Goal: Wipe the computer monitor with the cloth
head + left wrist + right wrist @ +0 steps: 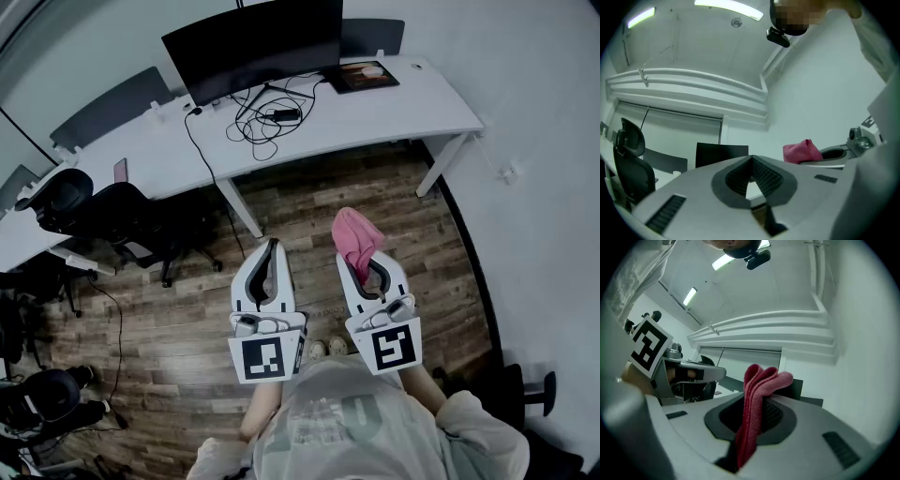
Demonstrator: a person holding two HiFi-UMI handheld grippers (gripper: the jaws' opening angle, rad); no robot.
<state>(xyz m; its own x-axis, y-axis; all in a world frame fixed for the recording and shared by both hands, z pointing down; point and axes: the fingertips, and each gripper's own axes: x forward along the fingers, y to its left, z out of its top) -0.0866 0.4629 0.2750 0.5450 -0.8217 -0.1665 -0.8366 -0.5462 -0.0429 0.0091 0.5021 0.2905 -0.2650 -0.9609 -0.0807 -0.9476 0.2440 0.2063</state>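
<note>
The black computer monitor (253, 42) stands dark on the white desk (394, 108) across the room, and its screen also shows in the left gripper view (721, 153). My right gripper (356, 255) is shut on a folded pink cloth (354, 232), which sticks up from between the jaws (754, 399). My left gripper (273, 246) is held beside it, shut with nothing in it (751, 159). Both grippers hang over the wooden floor, well short of the desk. The cloth (800, 151) is also visible from the left gripper view.
Tangled black cables (267, 117) and a tablet-like item (362, 75) lie on the desk below the monitor. Black office chairs (122, 220) stand at the left. A second desk edge (19, 239) is at the far left. White wall runs along the right.
</note>
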